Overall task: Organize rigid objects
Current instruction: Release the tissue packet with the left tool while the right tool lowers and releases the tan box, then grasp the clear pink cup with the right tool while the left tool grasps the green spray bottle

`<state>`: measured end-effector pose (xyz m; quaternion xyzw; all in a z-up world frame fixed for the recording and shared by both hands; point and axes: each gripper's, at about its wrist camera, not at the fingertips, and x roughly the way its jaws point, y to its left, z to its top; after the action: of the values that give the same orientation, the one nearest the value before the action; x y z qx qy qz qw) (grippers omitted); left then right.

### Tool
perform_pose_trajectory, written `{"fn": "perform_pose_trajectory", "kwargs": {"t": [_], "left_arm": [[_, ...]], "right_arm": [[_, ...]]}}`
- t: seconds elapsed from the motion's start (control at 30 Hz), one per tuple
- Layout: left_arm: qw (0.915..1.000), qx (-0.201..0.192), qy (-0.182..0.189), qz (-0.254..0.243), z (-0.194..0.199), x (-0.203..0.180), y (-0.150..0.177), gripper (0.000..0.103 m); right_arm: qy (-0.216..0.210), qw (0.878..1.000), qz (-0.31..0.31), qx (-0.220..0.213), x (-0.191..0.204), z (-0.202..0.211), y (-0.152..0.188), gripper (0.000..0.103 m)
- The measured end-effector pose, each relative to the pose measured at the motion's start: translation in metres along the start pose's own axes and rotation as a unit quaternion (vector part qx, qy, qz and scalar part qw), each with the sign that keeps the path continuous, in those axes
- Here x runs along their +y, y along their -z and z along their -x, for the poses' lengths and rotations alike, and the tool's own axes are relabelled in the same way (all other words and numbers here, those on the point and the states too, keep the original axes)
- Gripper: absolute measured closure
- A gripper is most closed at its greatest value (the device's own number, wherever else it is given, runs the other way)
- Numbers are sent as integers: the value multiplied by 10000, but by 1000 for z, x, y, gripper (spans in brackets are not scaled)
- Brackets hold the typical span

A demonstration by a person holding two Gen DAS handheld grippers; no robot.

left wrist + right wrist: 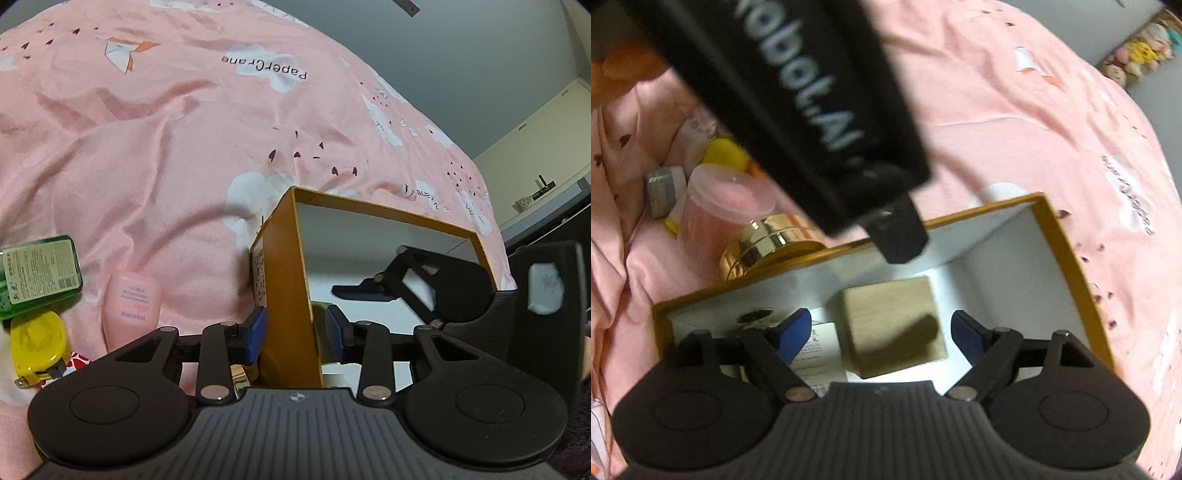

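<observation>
The wooden block (895, 325) sat on the white floor of the orange box (1067, 251), right between the spread, empty fingers of the right gripper (881, 334), so nothing was gripping it. It looked stiff, light-ish and not slippery, so I'd guess pinching its two flat side faces would be the easy hold. The left gripper (295, 332) was straddling the box's thin side wall (291, 295), pads looking just shy of the card, and that wall seemed likely to flex if squeezed hard.
</observation>
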<state>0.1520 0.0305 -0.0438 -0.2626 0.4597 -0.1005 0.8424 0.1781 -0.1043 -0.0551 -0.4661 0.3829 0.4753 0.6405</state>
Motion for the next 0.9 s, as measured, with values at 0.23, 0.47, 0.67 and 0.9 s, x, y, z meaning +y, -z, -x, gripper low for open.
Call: {"fn": "perform_pose_trajectory", "kwargs": {"t": [0.23, 0.47, 0.67, 0.9], "left_arm": [[9996, -209, 18, -194, 17, -6, 0, 59], [9986, -340, -51, -391, 39, -8, -1, 58], [9975, -446, -328, -442, 65, 9, -6, 58], [9952, -571, -778, -133, 92, 48, -5, 58]], "right_arm": [[408, 9945, -899, -355, -3, 42, 7, 21], [756, 9816, -1522, -865, -6, 85, 4, 21], [638, 9686, -1994, -1338, -6, 109, -8, 17], [347, 9620, -2224, -1543, 11, 95, -40, 21]]}}
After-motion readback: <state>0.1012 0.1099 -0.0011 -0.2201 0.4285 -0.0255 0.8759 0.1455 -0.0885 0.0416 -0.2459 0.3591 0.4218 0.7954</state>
